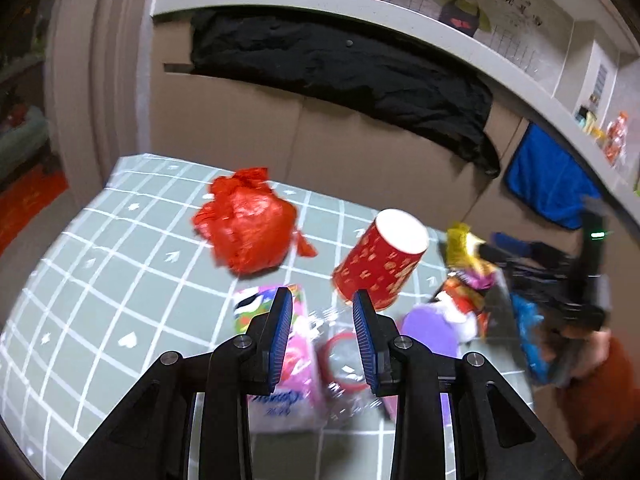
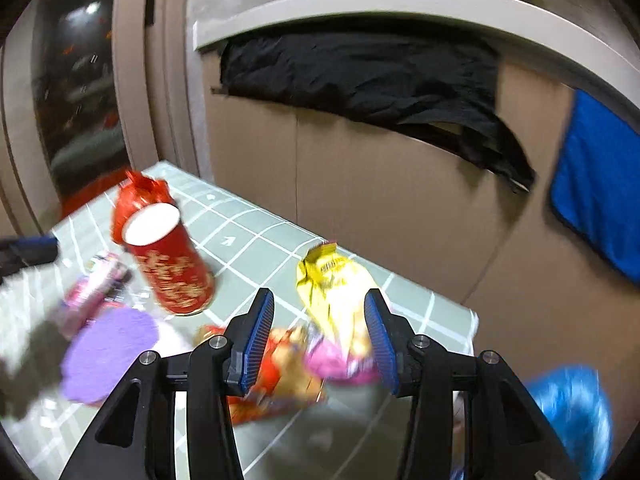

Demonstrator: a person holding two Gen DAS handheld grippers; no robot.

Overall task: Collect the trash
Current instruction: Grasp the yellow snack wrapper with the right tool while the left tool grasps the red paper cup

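The table [image 1: 100, 248], covered in a grey-green checked cloth, carries nearly all the trash, so collecting looks barely begun. A blue bag [image 2: 572, 412] shows at the table's right edge, probably the place for the trash, though blur hides whether anything is in it.

Largest is the crumpled red plastic bag [image 1: 248, 228] toward the far side. Near it leans the red paper cup [image 1: 382, 258], mouth up and tilted. A pink tissue pack [image 1: 292, 364] lies beneath the left tongs [image 1: 322, 300], beside a clear plastic bottle [image 1: 344, 360] with a red band. A purple sheet [image 2: 108, 352] lies nearer the front. The yellow snack wrapper [image 2: 332, 288] and an orange-red wrapper [image 2: 280, 372] lie beneath the right tongs [image 2: 318, 304].

Both tongs are released, jaws apart, hovering over the litter and gripping nothing. Every piece seen remains to be picked up.
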